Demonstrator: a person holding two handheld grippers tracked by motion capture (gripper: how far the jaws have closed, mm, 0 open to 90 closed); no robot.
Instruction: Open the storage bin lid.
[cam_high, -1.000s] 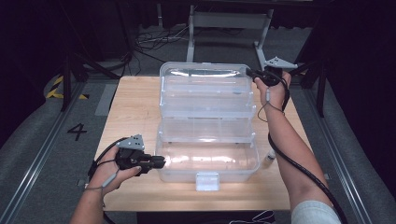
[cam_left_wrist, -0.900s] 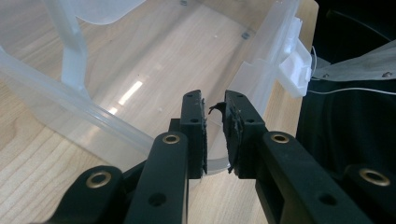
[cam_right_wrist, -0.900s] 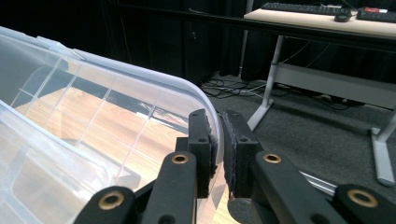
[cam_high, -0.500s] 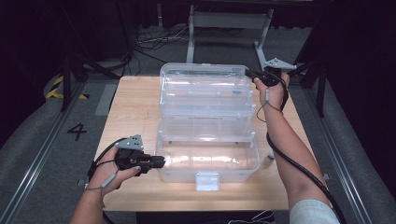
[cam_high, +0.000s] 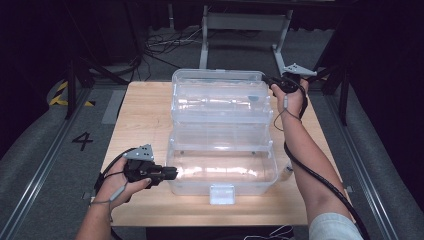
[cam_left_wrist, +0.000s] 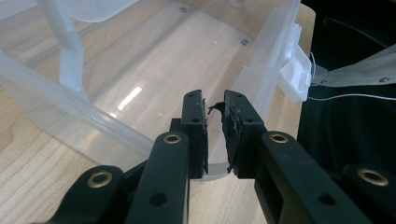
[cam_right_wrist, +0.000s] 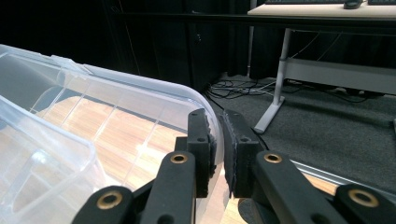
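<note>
The clear plastic cantilever organiser box (cam_high: 222, 135) stands open in the middle of the pale wooden table (cam_high: 142, 115), its stepped trays fanned away from the person: the deep base tub (cam_high: 222, 172) nearest, with its white front latch (cam_high: 222, 194) facing the person, the shallow middle tray (cam_high: 222, 137) behind it, and the lid section (cam_high: 217, 92) farthest, at the far edge of the table. The box's long axis runs left to right across the table, while the stepping of its 3 levels runs near to far.

The 2 grippers sit at opposite corners of that spread. The left gripper (cam_high: 172, 173) lies at the near-left corner of the base tub; in the left gripper view its jaws are nearly together with the tub's thin clear wall (cam_left_wrist: 214, 133) between them, so it appears clamped on that rim. The right gripper (cam_high: 267, 80) is at the far-right corner of the lid section; in the right gripper view its jaws stand narrow around the lid's rounded clear edge (cam_right_wrist: 215, 128), apparently pinching it.

The move ahead turns on that diagonal: the lid lies well beyond the base along the near-far line, so closing would likely mean the right hand bringing the lid toward the person while the left pins the base. The right hand is plainly nearer the lid.
</note>
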